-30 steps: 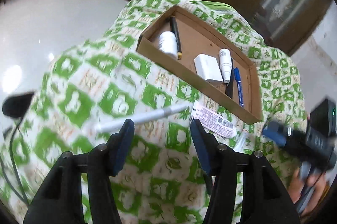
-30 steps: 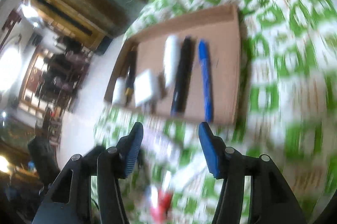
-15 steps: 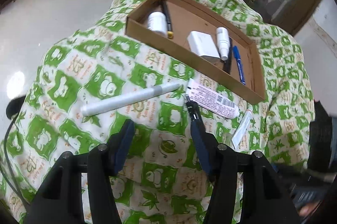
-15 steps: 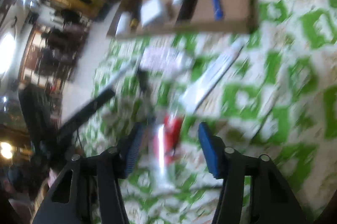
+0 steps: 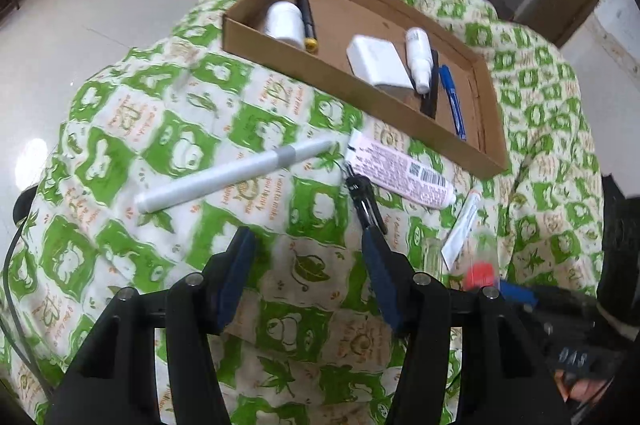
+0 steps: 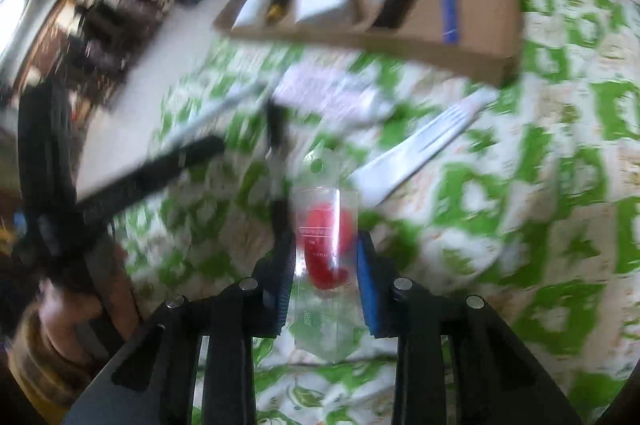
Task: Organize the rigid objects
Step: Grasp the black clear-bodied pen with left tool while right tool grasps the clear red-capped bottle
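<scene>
A cardboard tray (image 5: 486,145) at the far side of the green patterned cloth holds a white bottle (image 5: 284,23), a white block (image 5: 380,61), a small white spray bottle, a black pen and a blue pen (image 5: 452,101). On the cloth lie a silver marker (image 5: 232,177), a pink tube (image 5: 400,173), a black clip (image 5: 362,197) and a thin white tube (image 5: 460,229). My left gripper (image 5: 310,285) is open above the cloth, empty. My right gripper (image 6: 324,277) has its jaws around a clear bottle with a red cap (image 6: 324,245); the view is blurred.
The cloth (image 5: 160,129) drapes over a rounded surface that drops off on the left to a white floor (image 5: 60,37). The right gripper (image 5: 552,305) and its hand show at the lower right of the left wrist view. A black cable (image 5: 12,265) hangs at the left edge.
My right gripper swung down from the tray to the clear red-capped bottle and closed around it. My left gripper drew back slightly and stayed open.
</scene>
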The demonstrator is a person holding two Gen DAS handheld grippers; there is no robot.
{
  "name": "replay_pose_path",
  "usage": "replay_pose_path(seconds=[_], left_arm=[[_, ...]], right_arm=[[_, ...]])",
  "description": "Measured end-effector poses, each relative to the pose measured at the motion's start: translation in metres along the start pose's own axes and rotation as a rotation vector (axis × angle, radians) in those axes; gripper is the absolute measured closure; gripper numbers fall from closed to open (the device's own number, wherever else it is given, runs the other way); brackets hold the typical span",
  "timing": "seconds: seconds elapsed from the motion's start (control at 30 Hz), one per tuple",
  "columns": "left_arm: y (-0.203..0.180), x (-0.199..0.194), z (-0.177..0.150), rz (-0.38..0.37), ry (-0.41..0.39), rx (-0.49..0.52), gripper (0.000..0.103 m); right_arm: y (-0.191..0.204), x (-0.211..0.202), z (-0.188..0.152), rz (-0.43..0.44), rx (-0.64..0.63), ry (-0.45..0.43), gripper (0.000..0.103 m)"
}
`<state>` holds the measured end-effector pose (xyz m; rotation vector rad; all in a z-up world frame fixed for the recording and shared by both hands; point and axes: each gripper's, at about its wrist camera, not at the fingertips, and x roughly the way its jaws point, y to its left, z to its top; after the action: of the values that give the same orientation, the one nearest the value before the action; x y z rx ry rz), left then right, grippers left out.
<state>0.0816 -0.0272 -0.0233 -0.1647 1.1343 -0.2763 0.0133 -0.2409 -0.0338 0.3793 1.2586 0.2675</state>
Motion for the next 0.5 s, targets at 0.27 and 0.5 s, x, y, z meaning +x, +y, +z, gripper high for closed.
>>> replay_pose_path(seconds=[0.27, 0.5], left_arm=[[-0.043, 0.027, 0.008, 0.032, 0.110, 0.067, 0.049], [-0.051, 0.039, 0.003, 0.084, 0.103, 0.072, 0.068]], right_arm=[[-0.010, 0.016, 0.005, 0.012, 0.063, 0.065, 0.077], [-0.010, 0.020, 0.002, 0.013, 0.074, 0.070, 0.077]])
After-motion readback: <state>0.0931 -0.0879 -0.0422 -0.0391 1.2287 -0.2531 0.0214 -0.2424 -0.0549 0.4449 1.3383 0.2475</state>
